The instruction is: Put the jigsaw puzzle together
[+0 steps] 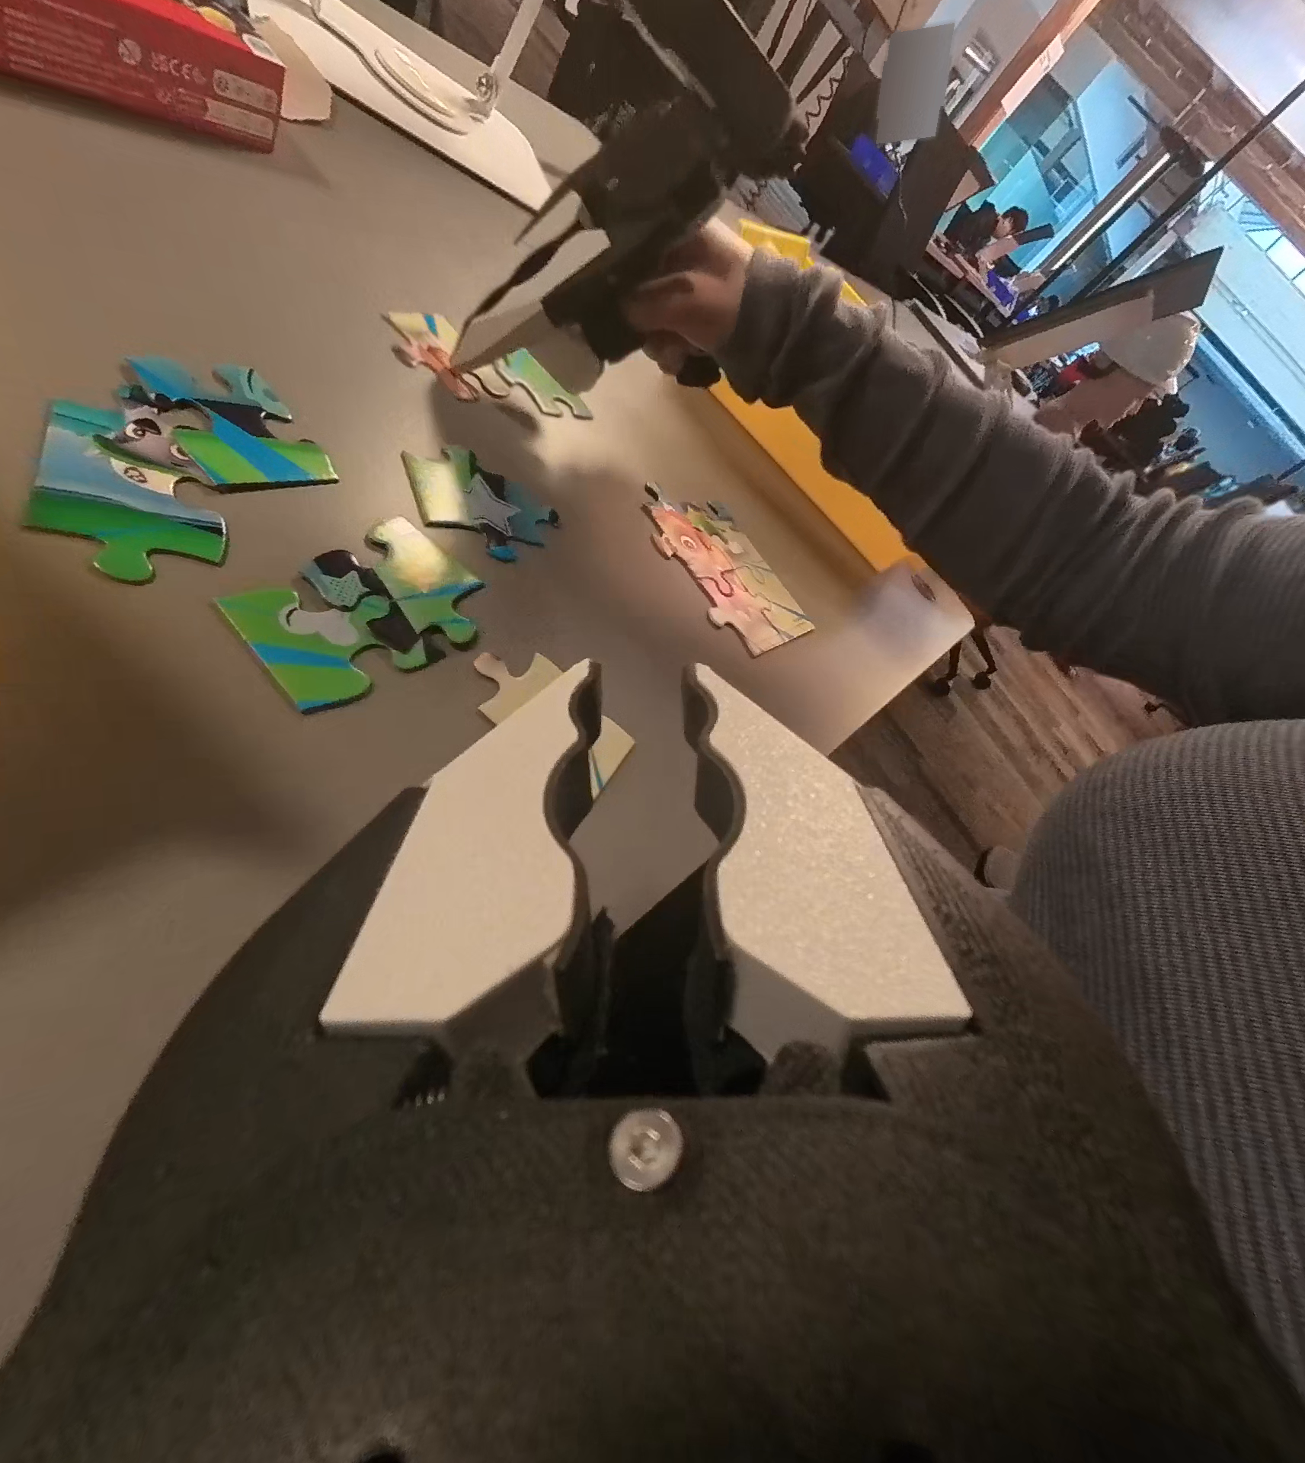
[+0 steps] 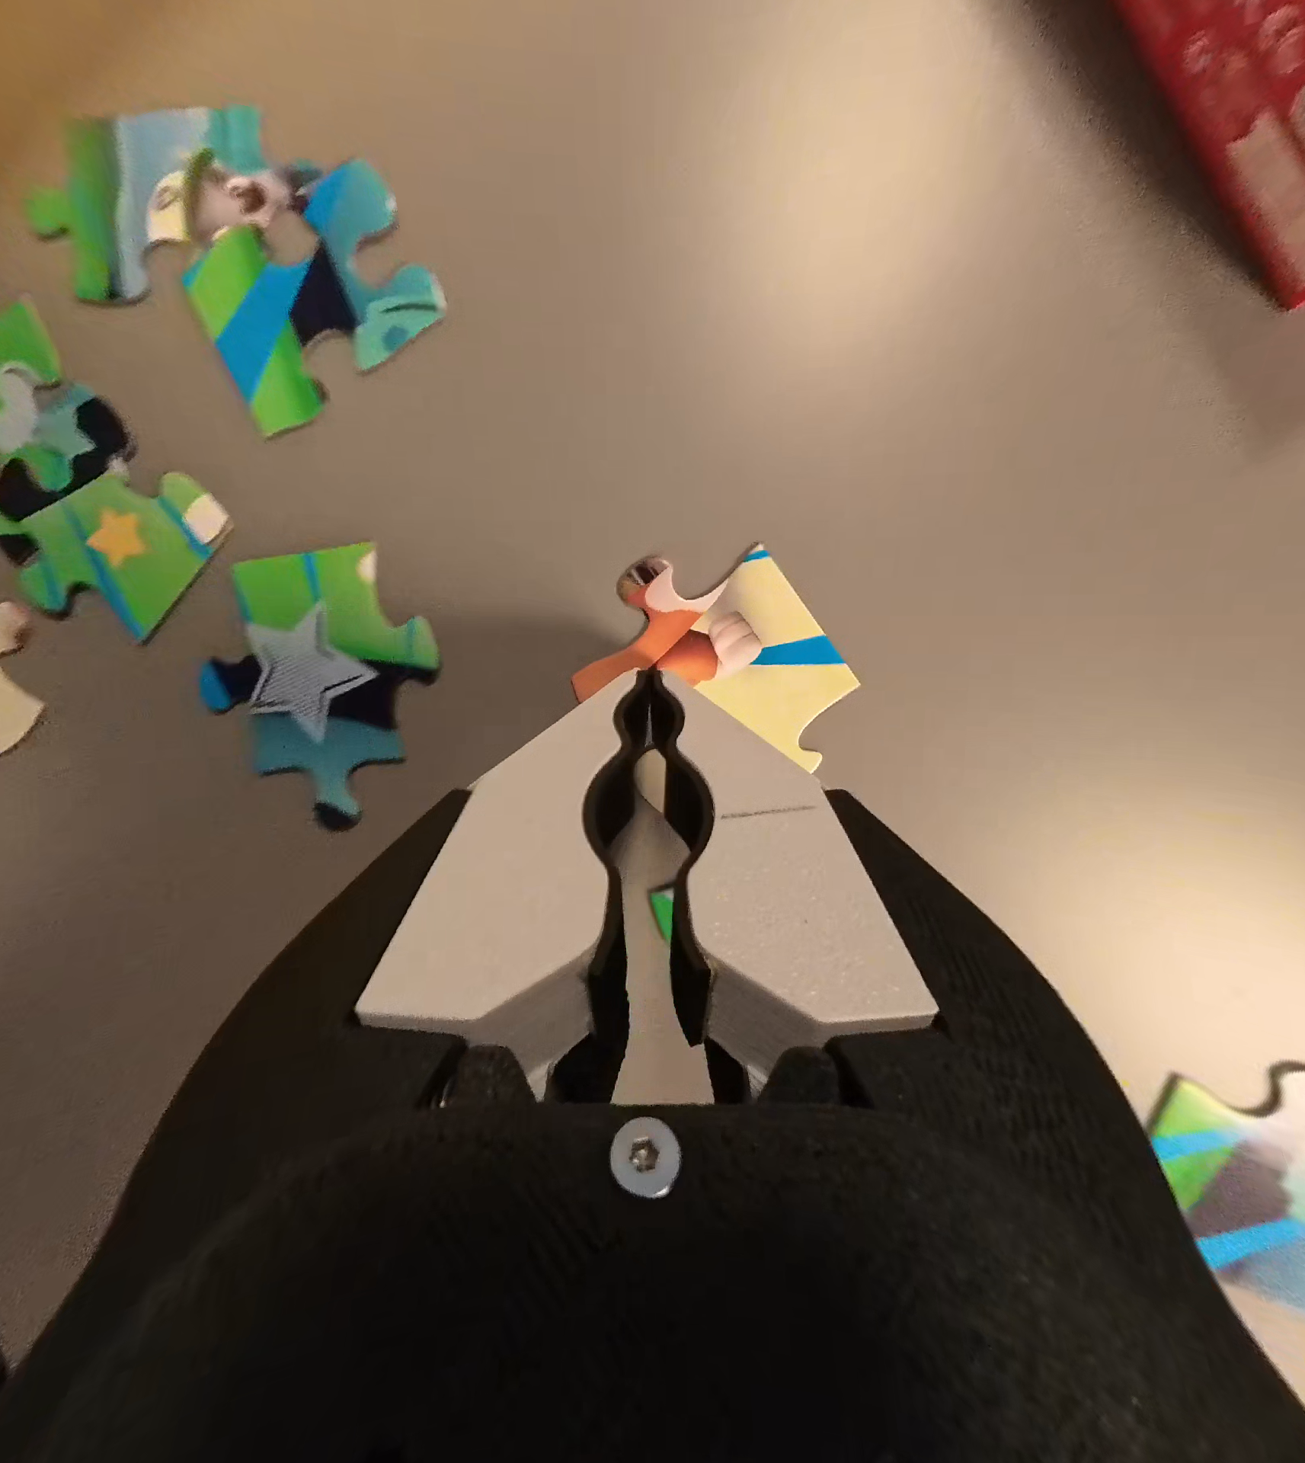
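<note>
My right gripper (image 2: 647, 682) has its fingers pressed together on the edge of a pale yellow puzzle piece (image 2: 779, 673) with an orange figure and a blue stripe; the piece is on the grey surface (image 2: 791, 317); green and blue pieces (image 2: 316, 633) lie to its left; my left gripper (image 1: 637, 681) has its fingers slightly spread, hovering above a cream piece (image 1: 514, 685); a red box (image 2: 1266, 142) is well apart.
</note>
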Available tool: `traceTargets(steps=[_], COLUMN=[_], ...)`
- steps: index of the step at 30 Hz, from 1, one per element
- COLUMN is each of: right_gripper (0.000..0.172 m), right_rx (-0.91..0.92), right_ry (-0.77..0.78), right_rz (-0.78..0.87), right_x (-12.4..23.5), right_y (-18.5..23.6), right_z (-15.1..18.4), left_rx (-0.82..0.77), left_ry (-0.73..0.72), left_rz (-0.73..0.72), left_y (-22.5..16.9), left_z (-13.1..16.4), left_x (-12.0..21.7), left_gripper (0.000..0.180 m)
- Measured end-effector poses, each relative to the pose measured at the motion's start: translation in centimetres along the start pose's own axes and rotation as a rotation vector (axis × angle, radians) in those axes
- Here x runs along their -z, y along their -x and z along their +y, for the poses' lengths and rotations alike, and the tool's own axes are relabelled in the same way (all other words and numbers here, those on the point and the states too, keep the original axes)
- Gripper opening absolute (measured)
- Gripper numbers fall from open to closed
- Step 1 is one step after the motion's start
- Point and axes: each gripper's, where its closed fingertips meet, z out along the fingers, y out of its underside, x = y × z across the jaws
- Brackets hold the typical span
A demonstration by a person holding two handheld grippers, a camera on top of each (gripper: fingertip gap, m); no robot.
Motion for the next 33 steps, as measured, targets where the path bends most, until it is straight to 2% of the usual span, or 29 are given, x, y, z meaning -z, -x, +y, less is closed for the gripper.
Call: traceTargets(steps=[11, 22, 27, 30, 33], right_gripper=[0.0, 0.0, 0.0, 0.0, 0.0], right_rx=[0.018, 0.041, 0.036, 0.07, 0.053], right_ry=[-0.01, -0.005, 0.041, -0.02, -0.065], right_rz=[-0.068, -0.157, -0.284, -0.201, -0.087], right_x=[1.7, 2.3, 2.5, 3.3, 4.1], right_y=[6.7, 13.0, 17.2, 16.3, 13.6], right_z=[4.7, 7.3, 8.6, 8.0, 7.4], left_rx=[0.009, -0.06, -0.075, -0.087, -0.088], left_ry=[0.011, 0.133, 0.172, 0.173, 0.167], left_rz=[0.002, 0.009, 0.011, 0.001, -0.005], left_y=[-0.4, -1.3, -1.7, -1.6, -1.4], left_z=[1.3, 3.7, 4.9, 5.1, 5.1], left_x=[0.2, -3.3, -4.1, -4.0, -3.8], left_gripper=[0.019, 0.019, 0.018, 0.017, 0.016])
